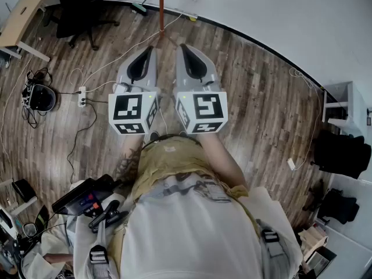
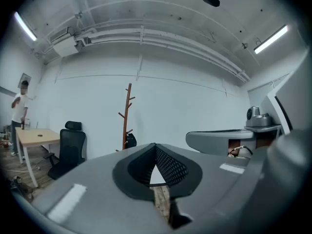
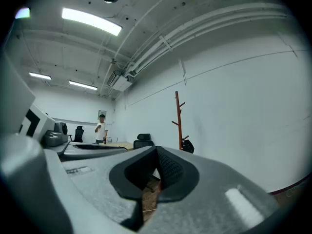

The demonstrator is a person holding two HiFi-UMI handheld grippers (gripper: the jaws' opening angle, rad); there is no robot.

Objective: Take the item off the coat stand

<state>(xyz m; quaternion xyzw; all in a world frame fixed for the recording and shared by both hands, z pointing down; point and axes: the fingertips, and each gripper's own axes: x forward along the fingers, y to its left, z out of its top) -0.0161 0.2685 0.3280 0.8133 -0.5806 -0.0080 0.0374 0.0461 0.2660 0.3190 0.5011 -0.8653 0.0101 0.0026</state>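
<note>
You hold the left gripper (image 1: pixel 153 50) and the right gripper (image 1: pixel 182 47) side by side, each pinched shut on nothing. The coat stand (image 1: pixel 161 7) rises at your twelve o'clock against the white wall (image 1: pixel 279 10) (well apart from both claws). A small dark item (image 2: pixel 130 140) hangs low on it.

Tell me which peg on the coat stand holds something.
The lowest peg: a dark item hangs there, while the upper pegs of the coat stand are bare.

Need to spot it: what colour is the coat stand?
Reddish-brown coat stand, clearest in left gripper view.
</note>
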